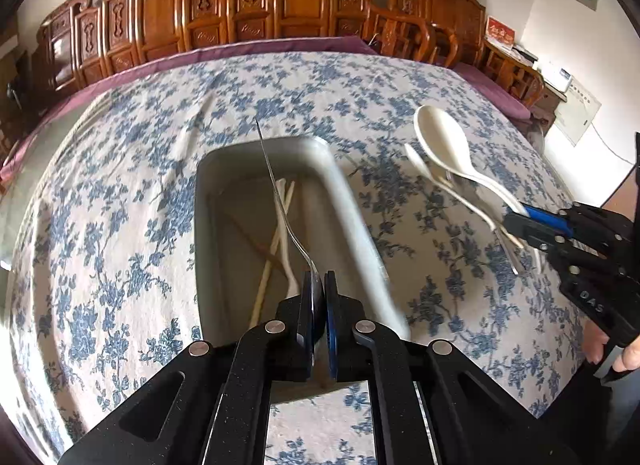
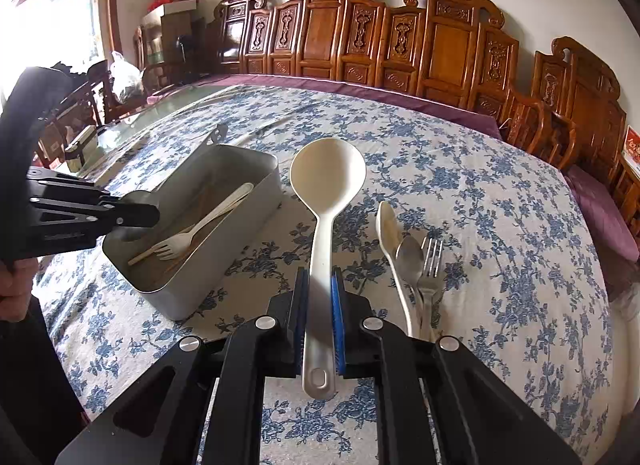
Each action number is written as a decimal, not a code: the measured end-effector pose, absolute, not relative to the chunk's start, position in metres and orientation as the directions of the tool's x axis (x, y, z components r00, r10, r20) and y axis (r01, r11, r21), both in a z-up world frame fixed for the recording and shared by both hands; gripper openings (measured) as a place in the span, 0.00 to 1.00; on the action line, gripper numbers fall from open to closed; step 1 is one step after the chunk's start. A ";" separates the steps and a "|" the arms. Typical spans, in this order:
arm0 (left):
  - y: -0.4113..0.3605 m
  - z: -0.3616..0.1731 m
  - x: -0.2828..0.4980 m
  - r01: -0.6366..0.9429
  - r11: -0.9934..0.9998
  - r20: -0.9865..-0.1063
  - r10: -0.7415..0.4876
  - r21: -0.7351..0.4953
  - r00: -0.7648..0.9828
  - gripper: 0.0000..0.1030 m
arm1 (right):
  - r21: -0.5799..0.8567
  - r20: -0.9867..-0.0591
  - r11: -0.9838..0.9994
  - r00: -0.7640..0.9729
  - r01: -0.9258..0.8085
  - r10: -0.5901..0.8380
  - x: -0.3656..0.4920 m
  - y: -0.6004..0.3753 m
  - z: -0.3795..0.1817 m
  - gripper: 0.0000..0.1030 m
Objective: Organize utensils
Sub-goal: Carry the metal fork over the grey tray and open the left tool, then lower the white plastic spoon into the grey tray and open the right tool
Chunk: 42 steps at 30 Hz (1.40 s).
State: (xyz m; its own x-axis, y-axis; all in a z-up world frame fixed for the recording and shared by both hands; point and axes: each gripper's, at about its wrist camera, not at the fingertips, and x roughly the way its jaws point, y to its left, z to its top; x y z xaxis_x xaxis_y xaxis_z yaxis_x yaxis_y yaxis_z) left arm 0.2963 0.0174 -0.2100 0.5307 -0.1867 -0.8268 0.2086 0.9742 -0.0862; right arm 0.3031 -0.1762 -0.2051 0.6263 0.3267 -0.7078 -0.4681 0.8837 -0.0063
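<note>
The counter, under a blue-flowered cloth, carries a grey rectangular utensil bin to the left of centre. Inside it lie a pale plastic fork, a pale plastic spoon and wooden chopsticks.

The right tongs are clamped on the handle of a large white ladle, its bowl pointing to the far side, just right of the bin. The left tongs are pressed together on the bowl of a metal spoon, whose thin handle sticks out above the bin's opening.

To the right of the ladle 3 pieces are left on the cloth, bunched together: a white spoon, a metal spoon and a metal fork.

The step in hand looks like loading: both tongs carry a piece toward the bin. Next, I judge, the metal spoon needs lowering into the bin and releasing, then the ladle laid lengthwise, since its long handle suits only the bin's long side.
</note>
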 end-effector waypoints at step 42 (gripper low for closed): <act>0.060 -0.207 0.293 0.091 0.992 -0.773 -0.126 -0.088 0.622 0.16 | 0.064 -0.692 0.845 0.586 -0.532 0.421 0.289 -0.127 -0.199 0.12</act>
State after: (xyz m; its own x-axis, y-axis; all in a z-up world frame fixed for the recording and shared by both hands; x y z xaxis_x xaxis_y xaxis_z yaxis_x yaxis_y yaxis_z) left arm 0.2928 0.0605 -0.2070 0.6217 -0.1257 -0.7731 0.0906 0.9920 -0.0885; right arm 0.2894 -0.1268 -0.1989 0.5861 0.4211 -0.6922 -0.5315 0.8446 0.0639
